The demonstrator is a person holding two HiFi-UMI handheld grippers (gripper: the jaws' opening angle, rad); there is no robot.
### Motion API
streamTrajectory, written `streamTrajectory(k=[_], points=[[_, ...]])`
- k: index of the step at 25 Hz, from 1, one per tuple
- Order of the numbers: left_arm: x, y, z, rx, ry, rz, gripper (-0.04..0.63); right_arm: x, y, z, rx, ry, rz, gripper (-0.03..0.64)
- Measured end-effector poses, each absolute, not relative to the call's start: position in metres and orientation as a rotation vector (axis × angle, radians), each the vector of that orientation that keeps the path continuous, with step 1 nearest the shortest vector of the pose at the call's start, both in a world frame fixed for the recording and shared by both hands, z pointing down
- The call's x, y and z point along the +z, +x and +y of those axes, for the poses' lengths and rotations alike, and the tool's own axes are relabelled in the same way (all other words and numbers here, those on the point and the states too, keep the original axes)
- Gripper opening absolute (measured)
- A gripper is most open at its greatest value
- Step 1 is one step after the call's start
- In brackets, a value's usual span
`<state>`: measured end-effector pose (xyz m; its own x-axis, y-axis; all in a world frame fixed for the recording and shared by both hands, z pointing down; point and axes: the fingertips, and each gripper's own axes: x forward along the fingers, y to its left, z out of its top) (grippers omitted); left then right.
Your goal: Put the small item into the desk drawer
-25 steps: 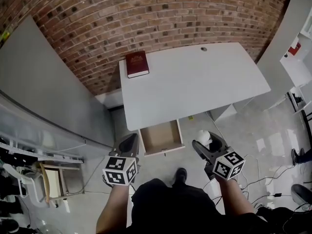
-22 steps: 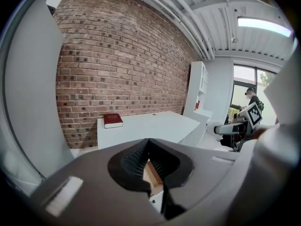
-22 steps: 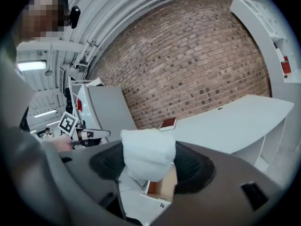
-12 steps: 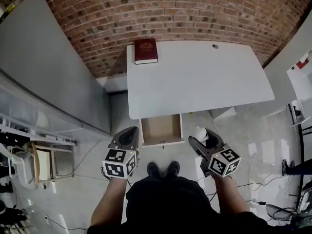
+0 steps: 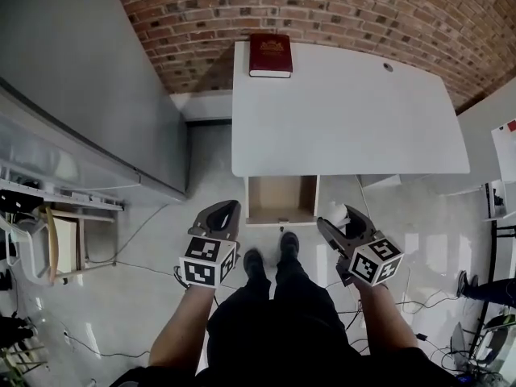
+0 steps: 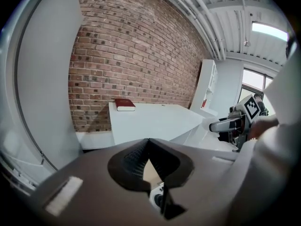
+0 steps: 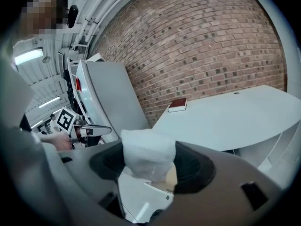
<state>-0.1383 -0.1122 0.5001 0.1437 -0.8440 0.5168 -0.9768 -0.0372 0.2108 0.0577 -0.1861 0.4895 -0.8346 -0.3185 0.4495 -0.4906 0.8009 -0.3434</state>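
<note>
Brick wall [image 5: 322, 6] backs the white table [image 5: 347, 119], with a red book [image 5: 270, 54] at the table's 11 o'clock corner. At its 6 o'clock edge the drawer [image 5: 281, 200] stands pulled out. The right tool [image 5: 339, 218] hovers at the drawer's 4 o'clock, pinching the small white wrapped item [image 7: 148, 159]. The left tool [image 5: 223, 214] hangs at the drawer's 8 o'clock, jaws pressed together on nothing.

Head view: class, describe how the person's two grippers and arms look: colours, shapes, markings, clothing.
The left gripper and the right gripper both have broad, rounded, dark grey tongs. Behind the tongs, each carries a cube with white faces printed with black square markers. The forearms have no sleeves on them, and the clothing below them is black.
</note>
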Motion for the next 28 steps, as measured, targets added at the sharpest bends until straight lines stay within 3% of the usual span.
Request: streamTrajectory(k=[28], points=[[0.666,-0.115,-0.141,0.38,1.796,-1.545,0.011,0.668,0.028,-0.211,0.705,0.526,-2.405,0.287]])
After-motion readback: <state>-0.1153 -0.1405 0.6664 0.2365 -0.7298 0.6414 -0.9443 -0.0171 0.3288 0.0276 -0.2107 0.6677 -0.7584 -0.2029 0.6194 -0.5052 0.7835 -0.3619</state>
